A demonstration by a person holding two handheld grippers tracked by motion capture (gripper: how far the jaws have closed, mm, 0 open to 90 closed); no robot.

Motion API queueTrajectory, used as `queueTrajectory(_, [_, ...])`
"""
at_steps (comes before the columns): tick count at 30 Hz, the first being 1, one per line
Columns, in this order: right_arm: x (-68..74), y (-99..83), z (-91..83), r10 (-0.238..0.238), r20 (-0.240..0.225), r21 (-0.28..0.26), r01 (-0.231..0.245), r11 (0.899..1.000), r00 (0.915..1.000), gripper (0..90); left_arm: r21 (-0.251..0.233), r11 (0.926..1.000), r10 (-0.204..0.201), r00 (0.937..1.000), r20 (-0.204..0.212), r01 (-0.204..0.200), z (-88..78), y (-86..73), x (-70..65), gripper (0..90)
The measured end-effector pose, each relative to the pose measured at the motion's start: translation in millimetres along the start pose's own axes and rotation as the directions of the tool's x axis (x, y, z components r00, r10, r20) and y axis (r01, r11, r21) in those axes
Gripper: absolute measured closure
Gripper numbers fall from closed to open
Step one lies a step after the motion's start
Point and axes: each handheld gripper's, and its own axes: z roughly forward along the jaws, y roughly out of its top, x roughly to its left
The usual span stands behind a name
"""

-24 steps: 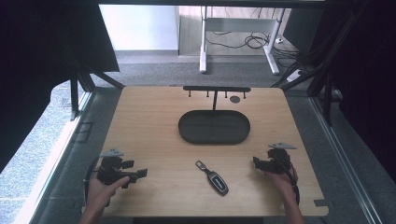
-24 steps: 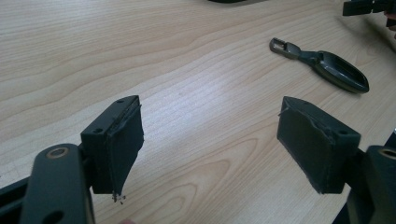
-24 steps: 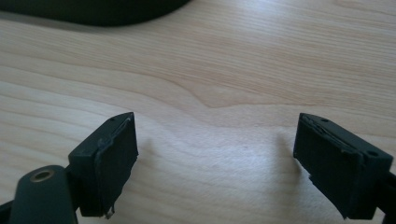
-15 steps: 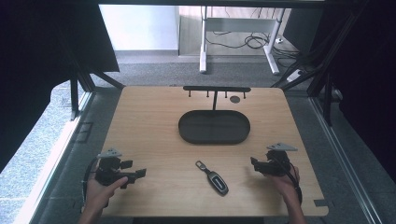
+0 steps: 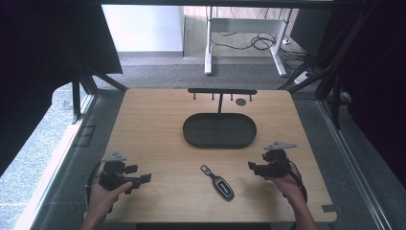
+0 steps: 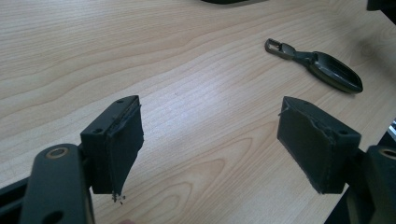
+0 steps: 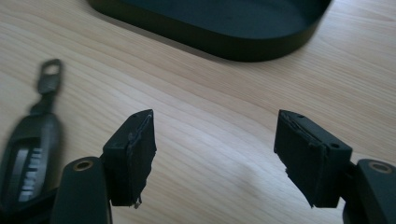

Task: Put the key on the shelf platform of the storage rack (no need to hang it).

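The slim black key fob (image 5: 218, 181) is lying near-centre on the light wooden desk (image 5: 158, 124); both grippers' fingers (image 6: 122, 140) are gaping wide, empty. It is flat, so the fingers risk skidding it away.

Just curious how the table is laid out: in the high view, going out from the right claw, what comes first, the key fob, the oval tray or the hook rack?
1. Key fob, just left of the right claw.
2. Oval tray, mid-table.
3. Hook rack, far edge.
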Motion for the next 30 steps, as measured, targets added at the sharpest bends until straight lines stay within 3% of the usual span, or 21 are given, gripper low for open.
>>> queueTrajectory(17, [29.4,31.0,-11.8,-0.110,-0.038,0.034,0.111,0.993,0.9932,29.6,0.016,0.9998,0.012,0.9999,-0.007,-0.012,6.4,-0.4,-5.2,22.7])
queueTrajectory(24, [51.3,48.1,-9.2,-0.159,-0.068,0.051,0.162,0.985,0.9850,29.5,0.015,0.9998,0.014,0.9998,-0.012,-0.013,5.8,-0.1,-5.3,22.7])
queueTrajectory(30, [62.0,55.7,-5.6,-0.188,-0.086,0.066,0.194,0.979,0.9784,29.8,0.016,0.9998,0.014,0.9998,-0.011,-0.014,6.4,0.2,-4.3,22.7])
